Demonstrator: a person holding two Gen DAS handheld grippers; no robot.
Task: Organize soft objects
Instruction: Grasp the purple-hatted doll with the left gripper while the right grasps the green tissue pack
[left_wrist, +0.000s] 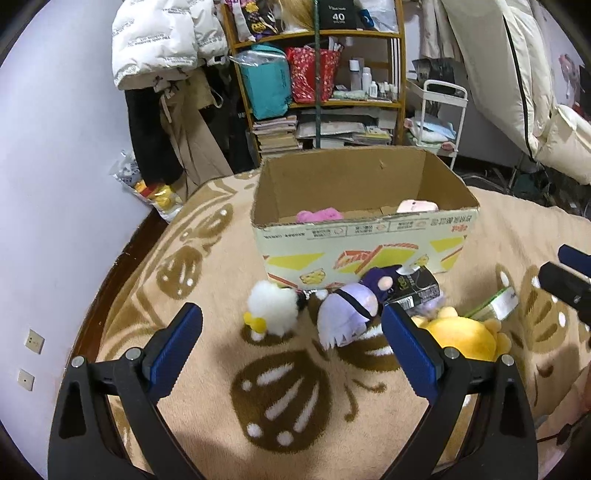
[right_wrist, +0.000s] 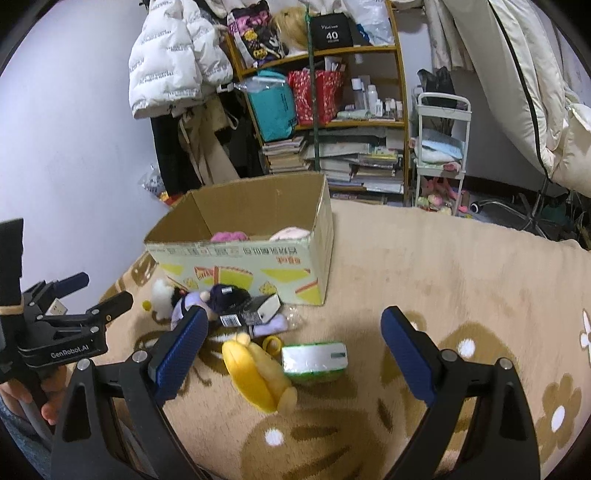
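Observation:
An open cardboard box (left_wrist: 369, 254) (right_wrist: 258, 273) stands on the beige blanket, with a pink plush (left_wrist: 319, 215) (right_wrist: 229, 236) and a pale pink plush (left_wrist: 417, 205) (right_wrist: 290, 233) inside. In front of it lie a white fluffy toy (left_wrist: 273, 308) (right_wrist: 161, 291), a purple doll (left_wrist: 351, 314) (right_wrist: 221, 297), a yellow plush (left_wrist: 465, 336) (right_wrist: 255, 373), a dark carton (left_wrist: 413, 291) (right_wrist: 255, 312) and a green-and-white pack (right_wrist: 316, 360) (left_wrist: 496, 304). My left gripper (left_wrist: 291, 325) (right_wrist: 99, 291) hovers open just short of the white toy and doll. My right gripper (right_wrist: 295, 332) (left_wrist: 569, 273) is open over the yellow plush and pack.
A wooden shelf (right_wrist: 332, 122) (left_wrist: 321, 103) of bags, books and bottles stands behind the box, with hanging coats (left_wrist: 166, 48) to its left and a white trolley (right_wrist: 441, 147) to its right. The blanket's left edge drops to a dark floor (left_wrist: 125, 254) by the wall.

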